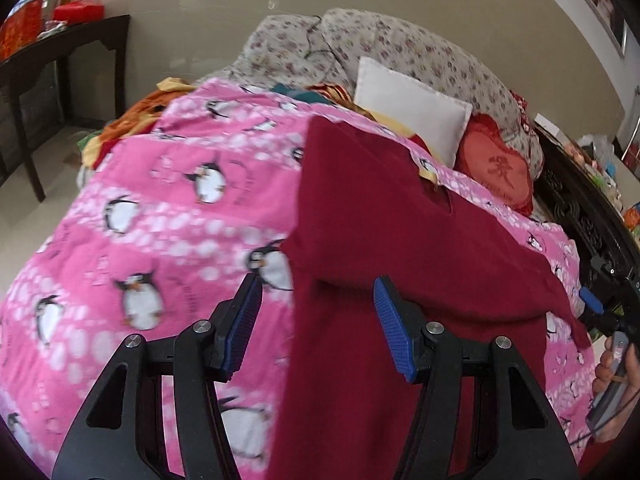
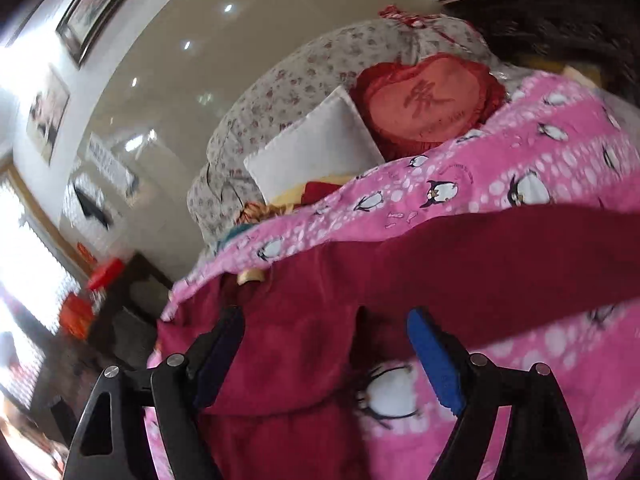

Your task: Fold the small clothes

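Observation:
A dark red garment (image 1: 372,216) lies spread on a pink penguin blanket (image 1: 160,208). My left gripper (image 1: 316,292) is open, its blue pads on either side of the garment's left edge, above a folded layer. In the right wrist view the same garment (image 2: 304,320) lies under my right gripper (image 2: 324,320), which is open with the cloth between its pads; a red sleeve (image 2: 520,240) stretches to the right over the blanket (image 2: 540,168). The right gripper also shows at the far right of the left wrist view (image 1: 600,304), held in a hand.
A white pillow (image 1: 412,108), a red heart cushion (image 1: 496,168) and a floral quilt (image 1: 400,40) lie at the bed's far end. Other clothes (image 1: 132,116) are heaped at the far left. A dark side table (image 1: 64,64) stands left, a dark carved bed frame (image 1: 580,208) right.

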